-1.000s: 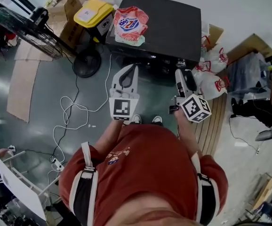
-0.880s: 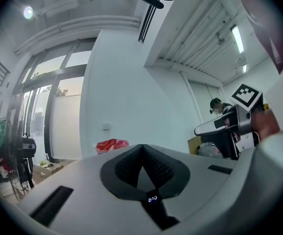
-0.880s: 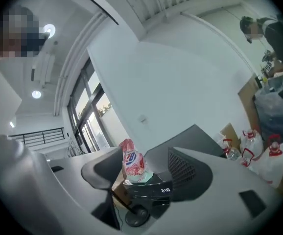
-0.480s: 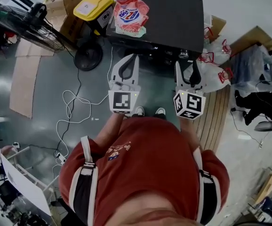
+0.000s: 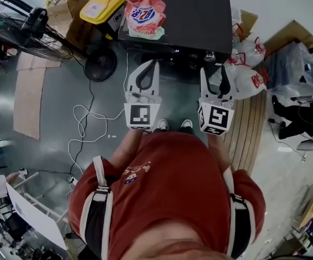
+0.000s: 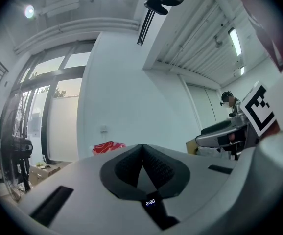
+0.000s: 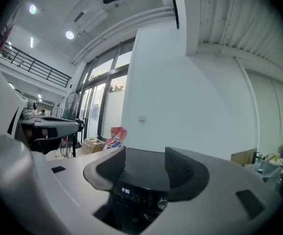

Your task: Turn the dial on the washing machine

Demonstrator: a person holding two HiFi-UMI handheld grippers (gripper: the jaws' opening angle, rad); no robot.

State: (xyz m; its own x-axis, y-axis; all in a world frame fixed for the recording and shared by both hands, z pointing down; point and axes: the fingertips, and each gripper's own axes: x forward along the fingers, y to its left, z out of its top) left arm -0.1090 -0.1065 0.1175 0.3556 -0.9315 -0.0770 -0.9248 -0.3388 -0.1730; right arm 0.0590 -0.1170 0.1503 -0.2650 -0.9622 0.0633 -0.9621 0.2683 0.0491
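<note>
The black washing machine stands ahead of me, its silver dial on the front panel beside a lit display. My right gripper is held level just short of the dial, which shows low in the gap between its jaws. Those jaws are open and have just been closing; nothing is pressed between them. To the left, my left gripper points at the machine's front. Its jaws are shut with the pads meeting and nothing held.
A red detergent bag lies on the machine's lid. A yellow box, cardboard boxes and a floor fan stand to the left. White cables trail on the floor. Plastic bags and wooden boards are at the right.
The right gripper has rolled, so its marker cube now faces up squarely instead of tilted. Its jaws have narrowed a little. The left gripper has stayed where it was.
</note>
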